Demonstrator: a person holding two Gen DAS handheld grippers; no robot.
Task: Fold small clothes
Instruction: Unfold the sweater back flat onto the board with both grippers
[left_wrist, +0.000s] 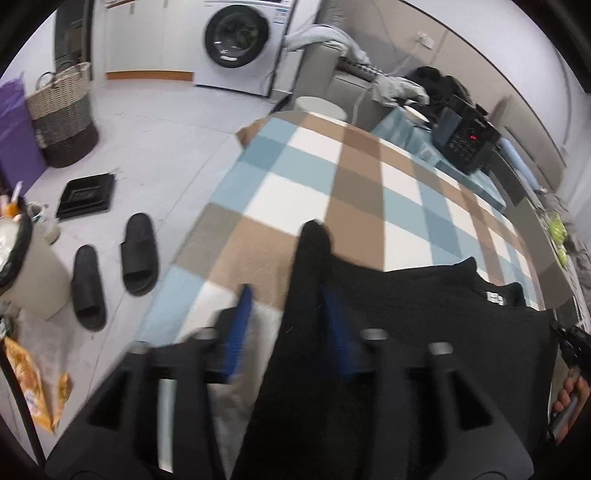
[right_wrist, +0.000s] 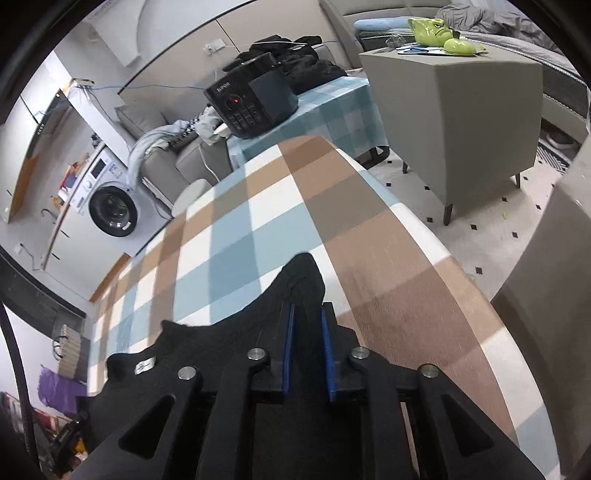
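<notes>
A small black garment (left_wrist: 424, 314) lies on the checked tablecloth (left_wrist: 317, 177), with a small label at its collar. In the left wrist view my left gripper (left_wrist: 286, 295) has its blue pads apart, and one corner of the garment (left_wrist: 312, 243) passes between them and sticks out ahead; the frame is blurred. In the right wrist view my right gripper (right_wrist: 307, 314) is shut on another corner of the black garment (right_wrist: 301, 277), with the blue pads (right_wrist: 288, 343) pressed against the cloth. The checked tablecloth (right_wrist: 258, 229) runs ahead of it.
A black cooker (left_wrist: 467, 142) and dark clothes stand at the table's far end; it also shows in the right wrist view (right_wrist: 251, 107). Slippers (left_wrist: 138, 254), a basket (left_wrist: 62, 110) and a washing machine (left_wrist: 240, 40) are on the floor to the left. A grey cabinet (right_wrist: 454, 110) stands right of the table.
</notes>
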